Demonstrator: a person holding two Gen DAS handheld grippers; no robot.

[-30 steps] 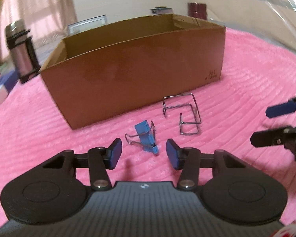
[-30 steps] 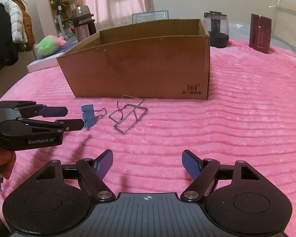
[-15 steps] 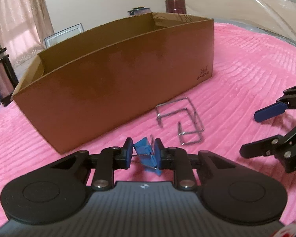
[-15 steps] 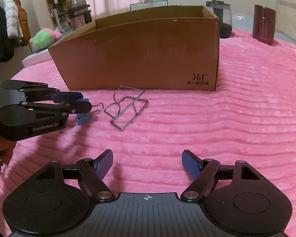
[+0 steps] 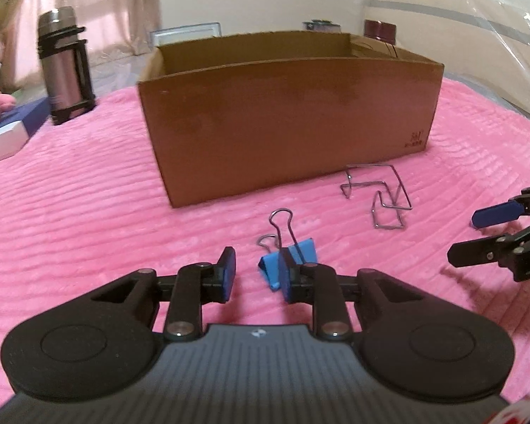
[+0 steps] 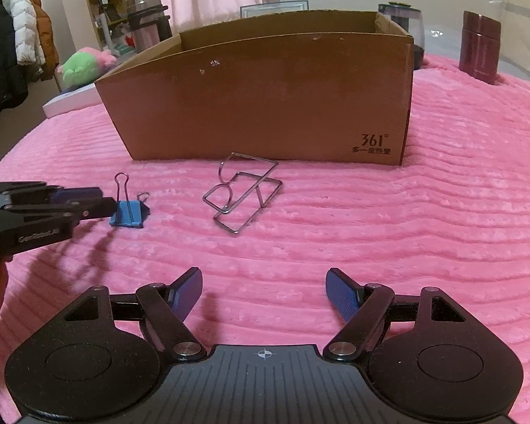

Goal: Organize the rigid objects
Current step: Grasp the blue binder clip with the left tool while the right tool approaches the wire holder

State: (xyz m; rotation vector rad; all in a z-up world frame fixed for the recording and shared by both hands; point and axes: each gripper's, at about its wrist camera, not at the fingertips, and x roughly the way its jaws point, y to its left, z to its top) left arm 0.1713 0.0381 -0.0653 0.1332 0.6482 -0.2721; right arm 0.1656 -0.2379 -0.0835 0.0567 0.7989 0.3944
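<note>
A blue binder clip (image 5: 293,259) lies on the pink blanket, one wire handle upright; it also shows in the right wrist view (image 6: 128,212). My left gripper (image 5: 256,275) is open; its right finger touches the clip, which sits off to the right of the gap. A bent wire holder (image 5: 378,190) lies right of it, in front of the open cardboard box (image 5: 289,116). My right gripper (image 6: 264,296) is open and empty, low over the blanket in front of the wire holder (image 6: 243,190) and the box (image 6: 265,99).
A steel thermos (image 5: 65,67) stands left of the box. A dark red container (image 6: 480,47) and a glass jar (image 6: 402,17) stand at the back right. A white-and-blue book and a green plush toy (image 6: 79,67) lie at the left edge.
My left gripper, shut around the blue clip half a second ago, has opened and pulled back. The clip now lies on the blanket by the right finger.
</note>
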